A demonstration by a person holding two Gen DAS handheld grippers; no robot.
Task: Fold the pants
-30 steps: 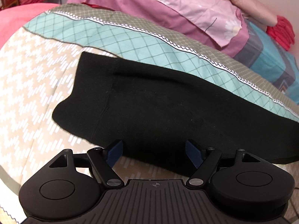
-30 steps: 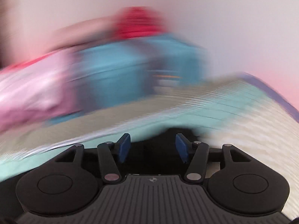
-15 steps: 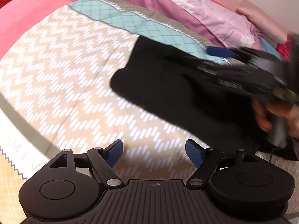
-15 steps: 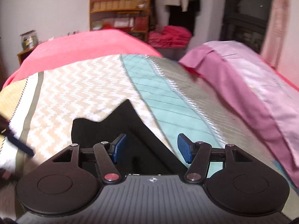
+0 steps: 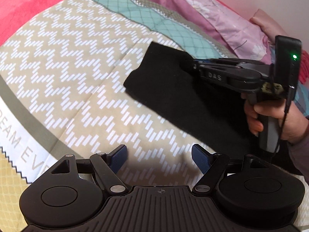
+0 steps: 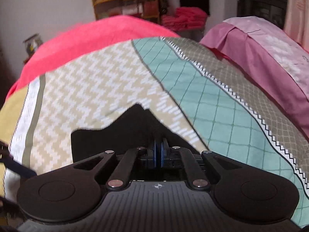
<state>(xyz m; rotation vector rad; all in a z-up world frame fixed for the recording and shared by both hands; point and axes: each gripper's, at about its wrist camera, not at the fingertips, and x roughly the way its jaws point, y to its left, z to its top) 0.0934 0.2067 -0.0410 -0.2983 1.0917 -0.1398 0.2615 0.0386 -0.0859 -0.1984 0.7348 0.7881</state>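
Note:
The black pants [image 5: 173, 89] lie folded on the patterned bedspread [image 5: 77, 58]. My left gripper [image 5: 159, 157] is open and empty, over bare bedspread short of the pants' near edge. My right gripper [image 5: 190, 63] reaches in from the right in the left wrist view, with its tips on the pants' far part. In the right wrist view my right gripper [image 6: 158, 150] is shut with black pants cloth [image 6: 135, 123] at its blue pads. The pants' end shows just ahead of it.
A purple and pink quilt [image 5: 222, 17] lies along the far side of the bed. A red blanket [image 6: 87, 36] covers the bed's end. A wooden shelf [image 6: 125, 0] and a pile of red cloth [image 6: 185, 18] stand beyond the bed.
My left gripper drew back off the pants and swung left. My right gripper swung round over the pants, came down on them and closed from open to shut.

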